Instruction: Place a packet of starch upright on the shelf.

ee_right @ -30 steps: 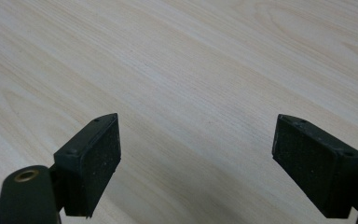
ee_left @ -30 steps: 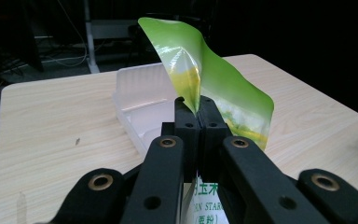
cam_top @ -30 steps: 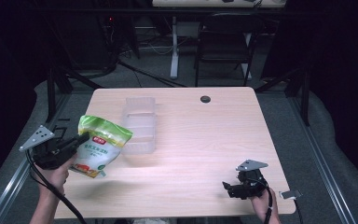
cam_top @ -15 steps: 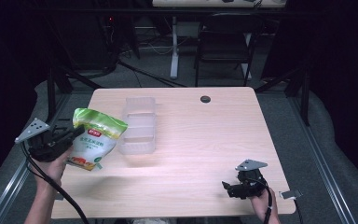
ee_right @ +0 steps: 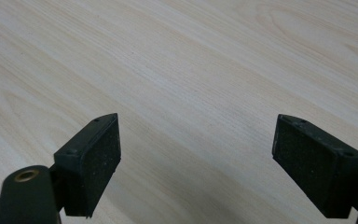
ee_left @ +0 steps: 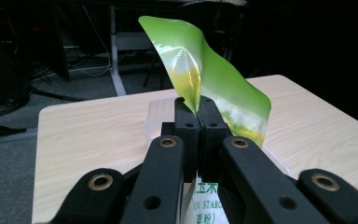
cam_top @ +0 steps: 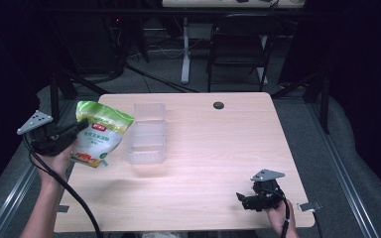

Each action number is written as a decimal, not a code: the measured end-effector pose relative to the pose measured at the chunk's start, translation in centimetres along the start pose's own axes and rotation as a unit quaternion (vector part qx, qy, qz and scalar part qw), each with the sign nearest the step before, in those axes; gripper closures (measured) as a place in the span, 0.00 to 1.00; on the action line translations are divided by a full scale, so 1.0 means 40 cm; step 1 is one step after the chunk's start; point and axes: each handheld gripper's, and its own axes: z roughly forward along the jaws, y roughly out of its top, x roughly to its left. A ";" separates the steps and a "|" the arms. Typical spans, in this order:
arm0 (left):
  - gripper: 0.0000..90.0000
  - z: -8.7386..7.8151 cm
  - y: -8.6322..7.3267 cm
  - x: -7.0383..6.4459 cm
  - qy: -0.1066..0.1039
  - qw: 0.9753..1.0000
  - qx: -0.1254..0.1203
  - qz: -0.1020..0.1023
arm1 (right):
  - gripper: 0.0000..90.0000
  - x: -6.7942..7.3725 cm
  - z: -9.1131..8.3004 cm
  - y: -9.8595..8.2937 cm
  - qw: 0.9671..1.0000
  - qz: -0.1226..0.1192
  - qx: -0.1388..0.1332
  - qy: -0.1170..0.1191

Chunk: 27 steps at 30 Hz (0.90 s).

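Left gripper (ee_left: 198,105) clamped tight on the top edge of a green and white bag (cam_top: 99,134), jaws pressed together with the crinkled film pinched between them. Bag held up off the table (cam_top: 203,148) at its left edge, just beside a clear plastic container (cam_top: 147,134), apparently not touching it. Long axis tilted: sealed green top up and away toward the far left, white printed bottom down toward the person's hand (cam_top: 59,161). In the left gripper view, top flap (ee_left: 191,60) curling upward above the jaws, label text hanging below. Right gripper (cam_top: 243,198) parked near the table's front right corner, jaws spread wide over bare wood, holding nothing. Likely mid-carry, bag lifted and on the way to the container. Next move probably calls for swinging the bag right over the container's open top, lining its long axis with the container's length, then lowering before letting go; a limp bag may fold or catch on the rim.
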 end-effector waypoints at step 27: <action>0.99 0.087 0.073 0.006 0.003 1.000 -0.008 -0.008 | 0.16 -0.001 0.001 0.000 1.000 0.001 -0.002 0.001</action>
